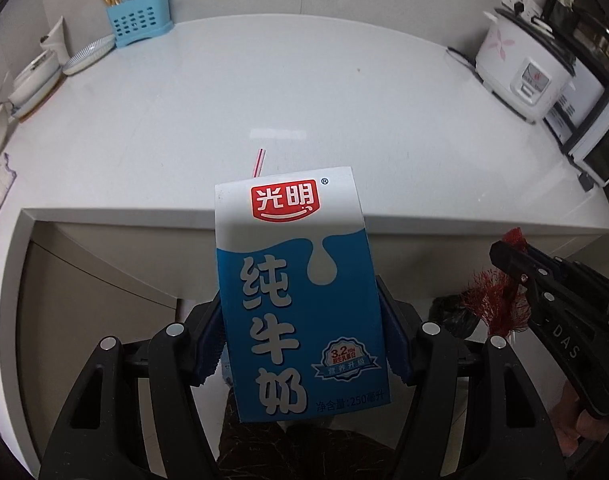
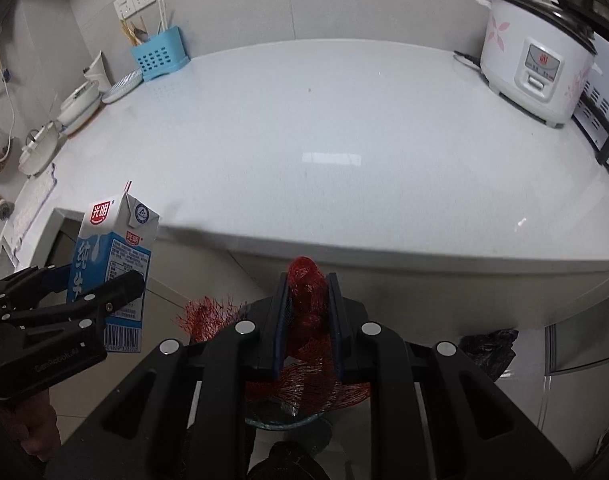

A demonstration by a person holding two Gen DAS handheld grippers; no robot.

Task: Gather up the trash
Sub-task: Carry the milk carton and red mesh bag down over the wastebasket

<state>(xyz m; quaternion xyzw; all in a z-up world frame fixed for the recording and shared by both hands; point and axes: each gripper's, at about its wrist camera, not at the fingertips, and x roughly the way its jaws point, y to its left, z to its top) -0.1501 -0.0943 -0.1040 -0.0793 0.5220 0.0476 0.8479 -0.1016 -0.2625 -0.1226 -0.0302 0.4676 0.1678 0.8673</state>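
A: Where is the trash sitting right now?

B: The blue-and-white cardboard milk carton with a red logo is standing upright between the pads of the left gripper, which are pressing on its two sides, jaws spread about carton-wide. A red-and-white striped straw is poking out of its top. It is hanging in the air just off the front edge of the white countertop.

A: And the other claw?

B: The right gripper is pinching a bunch of red plastic mesh netting, jaws nearly together, with loose netting spilling out below and to the left side of the fingers. It too is hovering in front of the counter edge, just beside the carton.

A: What is lying around them?

B: Below, a crumpled black plastic bag is showing near the floor. On the counter's far side, a light blue perforated utensil holder is standing at the wall, with white dishes beside it. A white rice cooker with pink flowers is sitting at the right end, well apart from both grippers.
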